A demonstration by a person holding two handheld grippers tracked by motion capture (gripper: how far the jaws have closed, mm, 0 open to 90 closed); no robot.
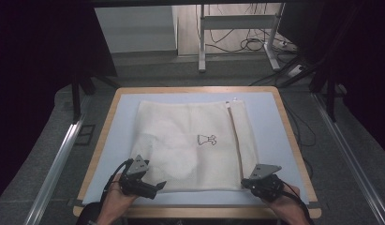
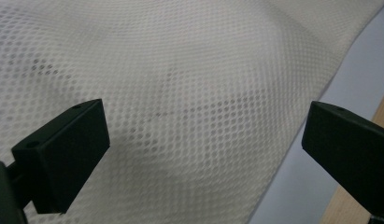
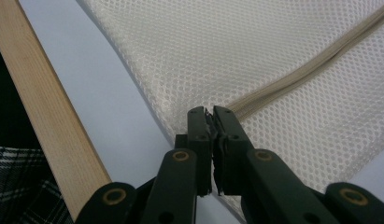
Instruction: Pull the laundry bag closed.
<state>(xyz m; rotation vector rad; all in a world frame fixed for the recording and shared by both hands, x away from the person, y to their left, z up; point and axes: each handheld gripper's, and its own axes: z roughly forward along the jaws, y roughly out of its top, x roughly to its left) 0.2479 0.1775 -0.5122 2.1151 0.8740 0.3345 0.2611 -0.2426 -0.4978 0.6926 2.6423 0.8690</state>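
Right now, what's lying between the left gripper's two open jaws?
In the left gripper view, the cream mesh bag spans the gap between the left gripper's jaws, with a strip of the pale blue mat beside the bag's edge.

The left tool [image 1: 158, 186] and the right tool [image 1: 244, 182] are black, each topped with a grey three-cornered plate and trailing a black cable. Up close, the left one has two blocky black jaws with small holes. The right one has black link arms joined by brass-coloured rivets.
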